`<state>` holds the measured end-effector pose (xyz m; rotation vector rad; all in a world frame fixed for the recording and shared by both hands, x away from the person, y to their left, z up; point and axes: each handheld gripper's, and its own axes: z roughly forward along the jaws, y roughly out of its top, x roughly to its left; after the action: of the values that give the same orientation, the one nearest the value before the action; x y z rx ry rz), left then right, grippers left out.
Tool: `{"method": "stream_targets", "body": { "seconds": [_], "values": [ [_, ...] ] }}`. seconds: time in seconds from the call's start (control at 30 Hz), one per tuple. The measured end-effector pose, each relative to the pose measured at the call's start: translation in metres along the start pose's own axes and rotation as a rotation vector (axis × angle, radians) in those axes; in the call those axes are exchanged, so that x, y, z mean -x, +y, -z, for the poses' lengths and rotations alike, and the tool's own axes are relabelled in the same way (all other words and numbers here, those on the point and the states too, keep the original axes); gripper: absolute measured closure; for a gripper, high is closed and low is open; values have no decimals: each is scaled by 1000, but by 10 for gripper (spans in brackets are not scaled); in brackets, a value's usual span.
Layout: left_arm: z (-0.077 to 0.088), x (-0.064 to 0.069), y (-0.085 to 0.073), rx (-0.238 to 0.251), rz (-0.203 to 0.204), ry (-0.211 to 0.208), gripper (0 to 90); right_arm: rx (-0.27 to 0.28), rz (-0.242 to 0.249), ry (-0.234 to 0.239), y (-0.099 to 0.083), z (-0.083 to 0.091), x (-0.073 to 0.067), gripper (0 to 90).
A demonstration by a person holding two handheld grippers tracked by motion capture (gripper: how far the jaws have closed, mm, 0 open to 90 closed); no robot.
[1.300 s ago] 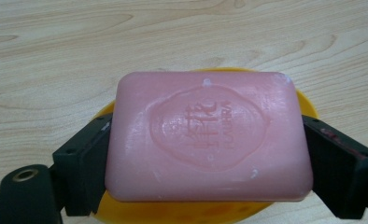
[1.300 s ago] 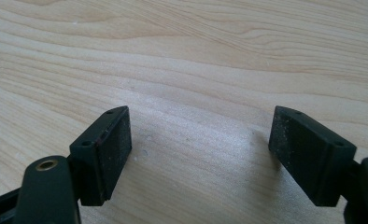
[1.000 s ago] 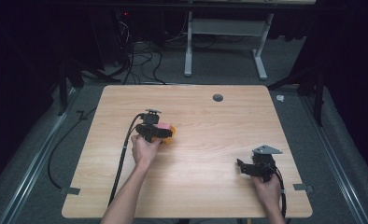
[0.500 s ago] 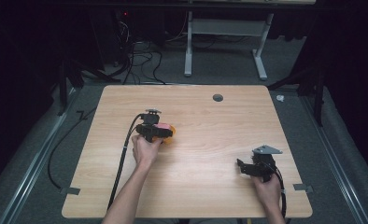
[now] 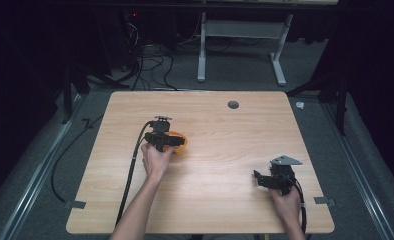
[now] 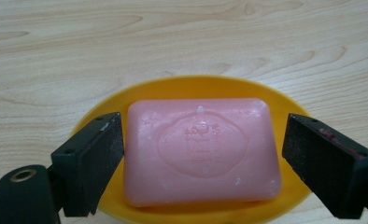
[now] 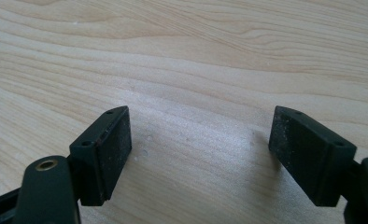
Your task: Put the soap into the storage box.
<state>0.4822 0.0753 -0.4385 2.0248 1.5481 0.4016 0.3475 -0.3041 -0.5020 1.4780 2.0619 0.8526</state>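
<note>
Left tongs (image 6: 203, 154) are straddling the pink soap (image 6: 203, 149).
Spread, not pinching; soap is lying in its yellow dish (image 6: 191, 86), lifting remains; right tongs (image 7: 201, 154) are idling spread.

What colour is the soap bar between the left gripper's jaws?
Pink, on a yellow-orange dish; the soap bar shows best in the left gripper view.

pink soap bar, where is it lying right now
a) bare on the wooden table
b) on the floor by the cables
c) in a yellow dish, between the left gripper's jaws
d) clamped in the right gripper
c: in the left gripper view the pink soap bar lies in the yellow dish, with the left gripper straddling it, a slight gap showing at each jaw.
</note>
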Motion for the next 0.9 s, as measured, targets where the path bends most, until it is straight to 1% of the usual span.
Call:
{"method": "stream_targets", "body": {
  "seconds": [0.17,0.23,0.3,0.43,0.63,0.77,0.9],
  "values": [
    [4,0,0,-1,-9,1,140,0,-1,0,0,0,0,218],
    [6,0,0,10,-9,0,141,0,-1,0,0,0,0,219],
    [9,-1,0,22,-11,-11,145,0,0,0,0,0,0,219],
    [16,-3,-1,39,-21,-22,149,0,0,0,0,0,0,219],
    [28,-12,-4,66,-18,-29,157,0,-1,0,0,0,0,219],
    [36,-19,-9,80,-28,-31,161,0,-1,0,0,0,0,219],
    [41,-23,-12,88,-31,-37,166,0,-1,1,0,0,0,219]
  ]
}}
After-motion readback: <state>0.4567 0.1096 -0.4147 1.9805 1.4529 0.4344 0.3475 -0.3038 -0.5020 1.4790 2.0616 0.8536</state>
